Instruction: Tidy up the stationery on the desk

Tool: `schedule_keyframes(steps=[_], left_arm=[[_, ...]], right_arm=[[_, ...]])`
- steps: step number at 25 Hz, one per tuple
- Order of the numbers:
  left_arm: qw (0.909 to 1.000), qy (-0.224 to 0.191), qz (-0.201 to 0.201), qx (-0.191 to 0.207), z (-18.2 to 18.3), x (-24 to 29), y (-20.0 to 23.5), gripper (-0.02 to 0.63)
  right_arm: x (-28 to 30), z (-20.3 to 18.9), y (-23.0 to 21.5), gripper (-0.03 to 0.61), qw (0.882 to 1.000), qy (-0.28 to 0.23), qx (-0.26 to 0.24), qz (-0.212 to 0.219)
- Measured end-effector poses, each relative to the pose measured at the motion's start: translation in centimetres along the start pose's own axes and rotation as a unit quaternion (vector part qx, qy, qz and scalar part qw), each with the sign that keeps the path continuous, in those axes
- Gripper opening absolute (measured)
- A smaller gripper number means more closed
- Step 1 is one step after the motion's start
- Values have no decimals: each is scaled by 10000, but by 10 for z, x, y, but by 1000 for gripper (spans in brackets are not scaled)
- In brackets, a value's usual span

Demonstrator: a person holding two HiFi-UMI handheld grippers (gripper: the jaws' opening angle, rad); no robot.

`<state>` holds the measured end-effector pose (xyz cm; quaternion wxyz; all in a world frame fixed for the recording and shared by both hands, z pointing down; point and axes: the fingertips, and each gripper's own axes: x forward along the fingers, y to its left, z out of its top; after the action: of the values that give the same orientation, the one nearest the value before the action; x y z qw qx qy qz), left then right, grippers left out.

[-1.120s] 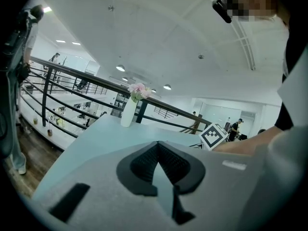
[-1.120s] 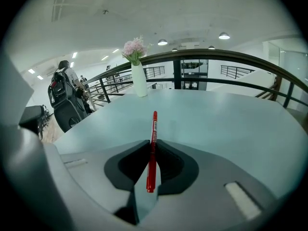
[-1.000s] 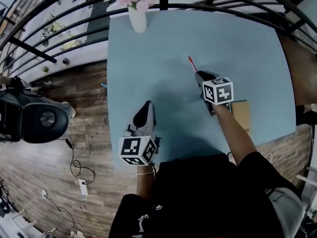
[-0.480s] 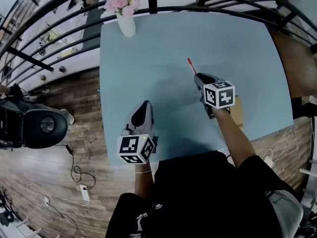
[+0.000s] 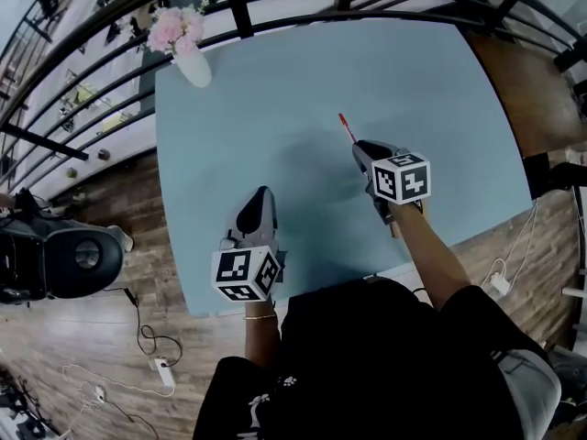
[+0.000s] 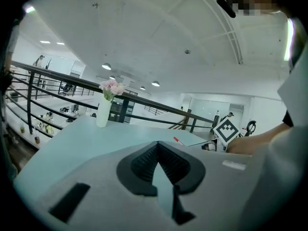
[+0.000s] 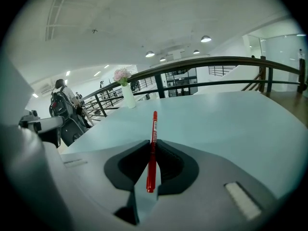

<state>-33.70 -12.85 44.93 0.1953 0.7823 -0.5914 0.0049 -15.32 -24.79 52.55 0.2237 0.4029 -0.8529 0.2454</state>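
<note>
Right claw [image 5: 359, 147] pinches a slim red plastic pen [image 5: 345, 125] by its rear part, tip toward 11 o'clock, over the middle of the light-blue desk top [image 5: 275, 90]. Left claw [image 5: 260, 195] is pressed together and empty, at 7 o'clock of the desk.

Progress, my estimate: one pen collected, not yet put away. No holder in view and no other loose stationery, only a white vase of pink flowers [image 5: 188, 60] at 11 o'clock.

Pen's white label band: print too small to read.
</note>
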Motion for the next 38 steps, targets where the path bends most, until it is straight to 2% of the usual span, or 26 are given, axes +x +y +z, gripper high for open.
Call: schedule_keyframes(steps=[10,22,29,38], left_arm=[[9998,66,-157,96,-6,22,-59,-2],[9988,153,-414,224,-13,45,-116,-2],[9971,262,-651,300,-25,62,-151,-2],[9951,415,-827,362,-39,73,-177,-2]], right_arm=[[-54,-14,-49,55,9995,-141,261,-117],[-114,-32,-108,55,9967,-304,580,-476],[-143,-57,-137,55,9944,-289,777,-649],[-158,-93,-153,55,9924,-95,1007,-706]])
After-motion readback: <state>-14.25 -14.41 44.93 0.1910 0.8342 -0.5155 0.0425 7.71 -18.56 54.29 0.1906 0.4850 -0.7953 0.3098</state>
